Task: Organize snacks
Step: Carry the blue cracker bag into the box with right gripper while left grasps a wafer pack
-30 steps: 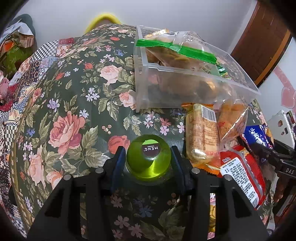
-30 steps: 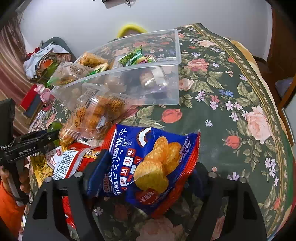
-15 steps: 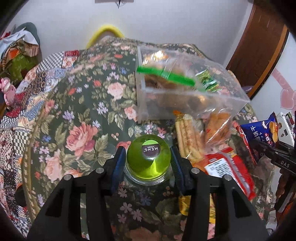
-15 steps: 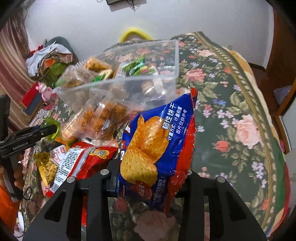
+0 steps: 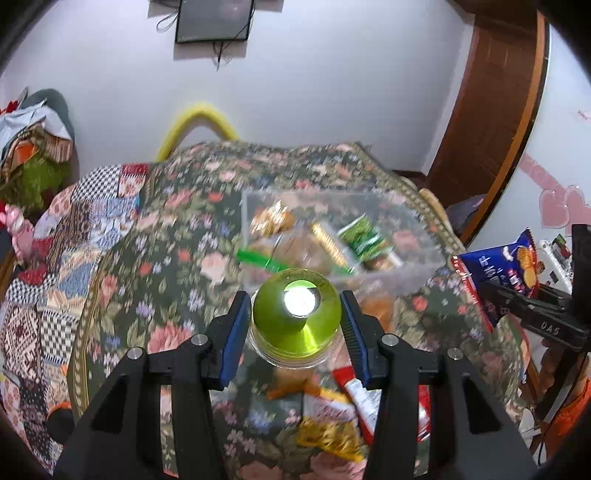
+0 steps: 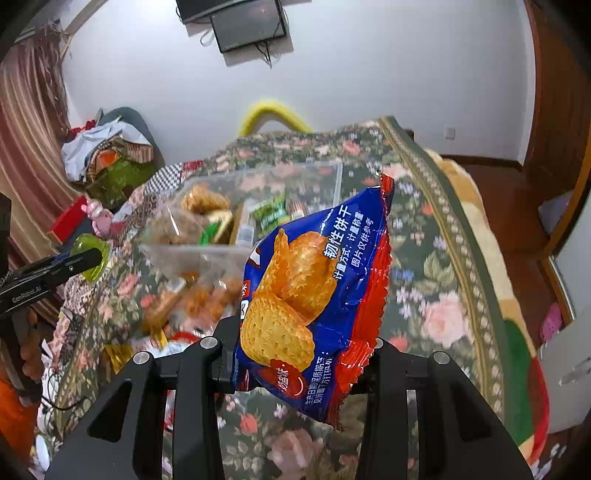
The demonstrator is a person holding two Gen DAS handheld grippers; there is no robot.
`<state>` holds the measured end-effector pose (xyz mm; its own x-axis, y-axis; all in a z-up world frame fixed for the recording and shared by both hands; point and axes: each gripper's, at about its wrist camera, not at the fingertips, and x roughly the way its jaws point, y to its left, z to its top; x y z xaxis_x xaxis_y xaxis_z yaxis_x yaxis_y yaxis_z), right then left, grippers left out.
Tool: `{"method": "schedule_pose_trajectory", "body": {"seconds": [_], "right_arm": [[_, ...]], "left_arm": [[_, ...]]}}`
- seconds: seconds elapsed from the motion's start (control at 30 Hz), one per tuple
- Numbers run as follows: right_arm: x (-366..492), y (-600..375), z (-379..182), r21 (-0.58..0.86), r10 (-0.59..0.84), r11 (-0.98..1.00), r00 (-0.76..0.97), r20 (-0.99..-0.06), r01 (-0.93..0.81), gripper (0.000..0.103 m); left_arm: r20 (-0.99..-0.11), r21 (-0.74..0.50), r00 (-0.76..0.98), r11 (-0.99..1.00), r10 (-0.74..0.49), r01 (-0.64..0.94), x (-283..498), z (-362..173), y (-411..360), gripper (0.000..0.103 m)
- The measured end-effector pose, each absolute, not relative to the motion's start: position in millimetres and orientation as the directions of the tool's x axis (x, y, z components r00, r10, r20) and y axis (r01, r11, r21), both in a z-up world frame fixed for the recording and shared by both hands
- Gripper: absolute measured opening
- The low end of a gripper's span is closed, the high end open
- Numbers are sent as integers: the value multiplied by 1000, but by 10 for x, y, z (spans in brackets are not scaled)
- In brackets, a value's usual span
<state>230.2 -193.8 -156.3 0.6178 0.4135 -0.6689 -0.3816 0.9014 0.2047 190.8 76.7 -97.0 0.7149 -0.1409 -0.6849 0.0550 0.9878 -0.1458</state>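
White walls, a dark wall screen [image 5: 213, 20] and a brown wooden door [image 5: 491, 110] frame a floral-covered tabletop [image 5: 166, 266]. Toward its far right corner sits a clear plastic bin [image 5: 406, 236] with several snack packets inside; more loose packets [image 5: 332, 417] lie near the tabletop's near edge. The left claw [image 5: 295, 328] is clamped on a green jelly cup [image 5: 295, 317], held above the tabletop just in front of the bin's near wall. The right claw [image 6: 299, 365] pinches the lower end of a blue and red biscuit packet [image 6: 314, 295], held upright in the air just to the right of the bin, with the tabletop's right edge beyond it. Motion blur smears the bin and cloth
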Motion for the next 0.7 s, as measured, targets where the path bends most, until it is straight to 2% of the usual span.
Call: {"method": "schedule_pose_trajectory", "body": {"seconds": [0.3, 0.33, 0.4, 0.43, 0.7], "right_arm": [[2453, -1797, -1284, 192, 436, 892, 664, -607, -410, 35], [2476, -1787, -1266, 191, 439, 890, 667, -603, -414, 35], [2534, -1732, -1229, 186, 442, 888, 673, -593, -420, 35], [2552, -1716, -1219, 183, 443, 888, 676, -589, -423, 35], [2822, -1522, -1373, 185, 450, 881, 650, -613, -435, 35]], "left_arm": [[-641, -138, 749, 985, -168, 104, 2247, -698, 545, 48], [-636, -136, 752, 985, -171, 108, 2289, -679, 524, 46], [-629, -124, 758, 985, -173, 121, 2382, -647, 475, 25], [-633, -125, 753, 984, -180, 130, 2433, -638, 454, 20], [-668, -129, 720, 983, -186, 134, 2769, -839, 374, 20]]}}
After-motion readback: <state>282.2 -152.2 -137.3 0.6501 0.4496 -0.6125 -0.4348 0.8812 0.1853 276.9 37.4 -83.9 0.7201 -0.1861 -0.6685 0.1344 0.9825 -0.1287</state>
